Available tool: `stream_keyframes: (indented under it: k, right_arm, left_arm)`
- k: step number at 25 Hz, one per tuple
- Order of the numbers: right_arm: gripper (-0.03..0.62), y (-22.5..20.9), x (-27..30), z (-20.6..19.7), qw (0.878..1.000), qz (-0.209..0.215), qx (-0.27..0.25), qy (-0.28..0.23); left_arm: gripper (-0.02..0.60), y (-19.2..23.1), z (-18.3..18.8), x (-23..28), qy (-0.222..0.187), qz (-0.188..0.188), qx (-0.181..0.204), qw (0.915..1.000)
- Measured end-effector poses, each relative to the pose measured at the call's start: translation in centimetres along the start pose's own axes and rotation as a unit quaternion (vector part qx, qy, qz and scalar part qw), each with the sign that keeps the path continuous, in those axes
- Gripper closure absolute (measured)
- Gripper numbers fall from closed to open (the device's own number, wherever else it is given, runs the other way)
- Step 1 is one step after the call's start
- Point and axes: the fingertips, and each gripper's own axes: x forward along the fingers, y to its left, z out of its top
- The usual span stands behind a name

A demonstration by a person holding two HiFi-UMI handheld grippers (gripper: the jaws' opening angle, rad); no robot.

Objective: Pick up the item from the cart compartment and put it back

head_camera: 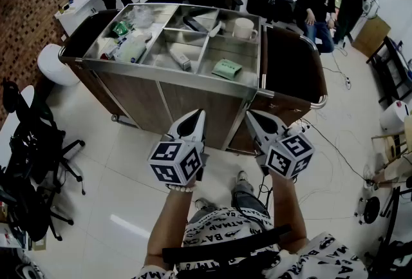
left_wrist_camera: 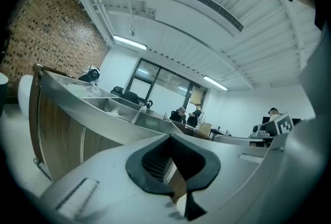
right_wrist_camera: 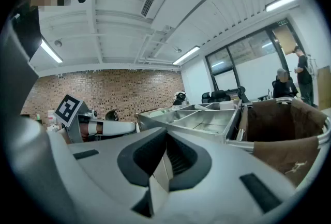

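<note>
Left tongs [head_camera: 198, 115] & right tongs [head_camera: 251, 115]: both fully closed, empty, centre of frame, just short of stainless-steel compartment cart [head_camera: 193, 75]. Flat green packet [head_camera: 226, 68] lies in compartment at upper centre. Risk: approach w/ tongs closed, so tips strike rim or shove packet. Thin item may slip on steel.

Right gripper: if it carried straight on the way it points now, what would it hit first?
Most likely the cart, at its front wall or the steel rim just above it. The right gripper, jaws together and empty, faces that side; exactly how high it would land is hard to judge.
</note>
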Motion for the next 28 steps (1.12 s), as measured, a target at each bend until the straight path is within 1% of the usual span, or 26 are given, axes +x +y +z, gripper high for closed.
stream_keyframes:
  k: [4, 7, 9, 13, 16, 17, 18, 21, 22, 24, 25, 27, 28]
  right_arm:
    - [0.585, -1.4, 0.0, 0.2, 1.000, -0.001, -0.005, 0.000]
    - [0.583, -2.7, -0.3, 1.0, 1.000, 0.003, -0.016, -0.003]
    - [0.583, -3.7, -0.6, 2.3, 1.000, 0.010, -0.027, -0.008]
    - [0.579, -6.6, -0.7, 5.9, 0.997, 0.012, -0.069, -0.020]
    - [0.572, -9.0, 0.1, 9.2, 0.994, 0.004, -0.097, -0.039]
    - [0.544, -9.8, 0.5, 10.2, 0.993, 0.000, -0.107, -0.045]
    - [0.501, -10.6, 0.9, 11.2, 0.992, -0.001, -0.116, -0.048]
    - [0.339, -13.4, 2.9, 13.9, 0.990, 0.007, -0.135, -0.040]
    - [0.309, -14.5, 3.7, 14.6, 0.990, 0.010, -0.138, -0.033]
    - [0.296, -16.6, 5.3, 16.1, 0.990, 0.018, -0.137, -0.022]
    - [0.260, -17.5, 6.1, 16.7, 0.991, 0.021, -0.135, -0.015]
    - [0.255, -19.3, 8.0, 17.7, 0.991, 0.027, -0.133, 0.001]
    - [0.241, -20.2, 9.1, 18.1, 0.991, 0.029, -0.133, 0.010]
  left_arm:
    - [0.581, -0.3, -0.2, 1.2, 0.002, 0.001, -0.002, 1.0000]
    - [0.581, -0.9, 0.2, 2.1, -0.006, 0.002, -0.005, 1.0000]
    - [0.581, -1.7, 1.0, 3.0, -0.013, 0.001, -0.001, 0.9999]
    - [0.581, -3.0, 3.0, 5.5, -0.025, 0.005, 0.013, 0.9996]
    - [0.581, -3.4, 4.6, 7.5, -0.035, 0.009, 0.026, 0.9990]
    - [0.581, -3.7, 5.0, 8.2, -0.037, 0.009, 0.030, 0.9988]
    - [0.581, -4.0, 5.5, 8.9, -0.038, 0.007, 0.034, 0.9987]
    - [0.581, -5.2, 7.0, 11.5, -0.039, 0.001, 0.052, 0.9979]
    - [0.581, -5.5, 7.5, 12.5, -0.039, 0.002, 0.059, 0.9975]
    - [0.581, -5.8, 8.7, 14.2, -0.040, 0.003, 0.070, 0.9967]
    - [0.581, -5.8, 9.4, 15.0, -0.041, 0.004, 0.075, 0.9963]
    - [0.581, -5.3, 10.8, 16.5, -0.045, 0.008, 0.082, 0.9956]
    - [0.581, -5.1, 11.5, 17.2, -0.047, 0.011, 0.084, 0.9953]
